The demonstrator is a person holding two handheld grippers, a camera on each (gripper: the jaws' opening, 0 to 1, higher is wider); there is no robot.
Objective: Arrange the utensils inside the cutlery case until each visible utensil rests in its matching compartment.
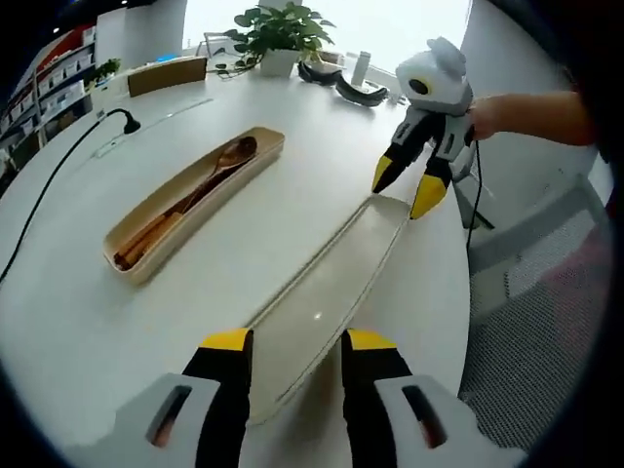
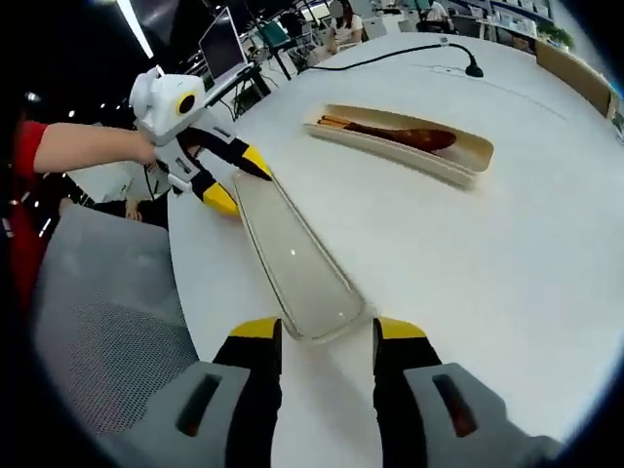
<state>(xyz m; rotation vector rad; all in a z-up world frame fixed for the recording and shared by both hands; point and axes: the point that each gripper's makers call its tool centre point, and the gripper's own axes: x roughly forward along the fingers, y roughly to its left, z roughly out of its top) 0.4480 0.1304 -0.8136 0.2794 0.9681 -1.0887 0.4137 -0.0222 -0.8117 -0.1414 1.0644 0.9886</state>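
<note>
lid: long translucent case lid (image 1: 327,292), flat on the white table (image 1: 195,292), runs lower centre to upper right of left gripper view; in right gripper view lid (image 2: 297,258) runs lower centre to upper left.
long axis: lid lies end to end btwn the two grippers, one gripper at each end.
left gripper (image 1: 292,341): fingers part-open, gap abt lid-wide, near end of lid sits btwn the tips; contact can't tell. seen from other side (image 2: 232,177), tips at far end of lid.
right gripper (image 2: 327,331): fingers part-open, holding nothing, lid's rounded end just ahead of the tips, prob not touching. from the left gripper view (image 1: 405,185), its yellow tips straddle the far end.
case: beige cutlery case (image 1: 190,200) w/ wooden spoon (image 1: 219,166) and chopsticks (image 1: 151,234) inside, upper left of centre, well apart from lid, roughly parallel to it.
nearer: each equally near own lid end; case lies to the left gripper's side.
next (guess): grip both ends, carry lid sideways over case, keep axes aligned.
</note>
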